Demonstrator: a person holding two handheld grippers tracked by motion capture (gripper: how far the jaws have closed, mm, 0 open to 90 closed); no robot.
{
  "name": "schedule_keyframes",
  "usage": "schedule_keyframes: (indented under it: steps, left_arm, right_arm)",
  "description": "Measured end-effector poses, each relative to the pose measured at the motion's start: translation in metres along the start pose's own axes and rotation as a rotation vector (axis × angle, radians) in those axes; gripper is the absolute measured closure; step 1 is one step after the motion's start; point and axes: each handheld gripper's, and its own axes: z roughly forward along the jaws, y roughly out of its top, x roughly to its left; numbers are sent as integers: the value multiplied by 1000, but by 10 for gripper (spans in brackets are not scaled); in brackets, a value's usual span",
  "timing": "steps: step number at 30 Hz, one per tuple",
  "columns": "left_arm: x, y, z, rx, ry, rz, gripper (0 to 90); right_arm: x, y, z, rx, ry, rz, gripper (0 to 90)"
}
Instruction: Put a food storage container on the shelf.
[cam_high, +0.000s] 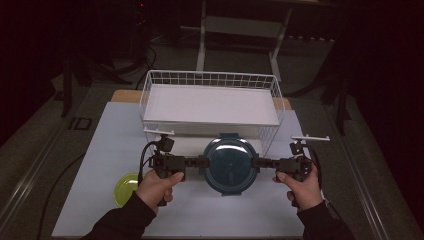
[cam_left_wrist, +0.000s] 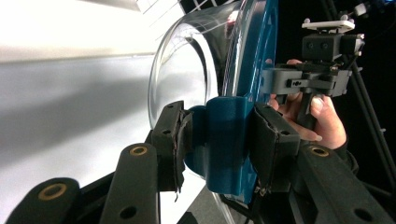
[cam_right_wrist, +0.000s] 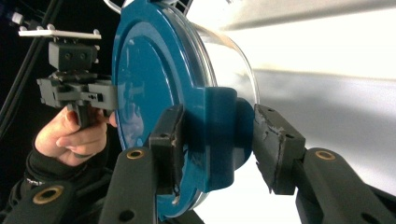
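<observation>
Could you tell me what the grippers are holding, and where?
A round clear container with blue lid: left gripper and right gripper each clamp a blue lid latch on opposite sides.

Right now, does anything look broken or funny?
The pads on the left gripper look frayed and split at their edges. The round container looks whole, held level by its blue clips between both grippers.
</observation>
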Motion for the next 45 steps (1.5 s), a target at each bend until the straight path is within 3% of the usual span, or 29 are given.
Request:
schedule_keyframes:
  steps: [6,7,10,14,22,27,34,41,45]
  left_arm:
    - [-8,15,-9,-25,-5,24,574]
    - [-12,26,-14,-39,-7,35,574]
    - [-16,40,-19,-64,-5,47,573]
    - [-19,59,-27,-69,-3,74,573]
    - [-22,93,-34,-91,-12,89,572]
    - [-17,114,-34,-91,-16,85,571]
    - [-13,138,-36,-95,-6,111,571]
    - [0,150,-32,-108,1,77,570]
    - [10,155,-30,-121,6,37,568]
  right_arm:
    - [15,21,-3,-16,-4,-31,550]
    - [20,28,-4,-24,-5,-35,550]
    - [27,42,-4,-35,-7,-41,550]
    - [35,60,-2,-50,-6,-51,550]
    - [46,93,-1,-76,-12,-58,550]
    - [47,111,2,-82,-28,-49,550]
    - [46,128,8,-83,-30,-29,550]
    - [39,140,18,-90,-42,9,550]
    - [35,148,25,-99,-59,26,550]
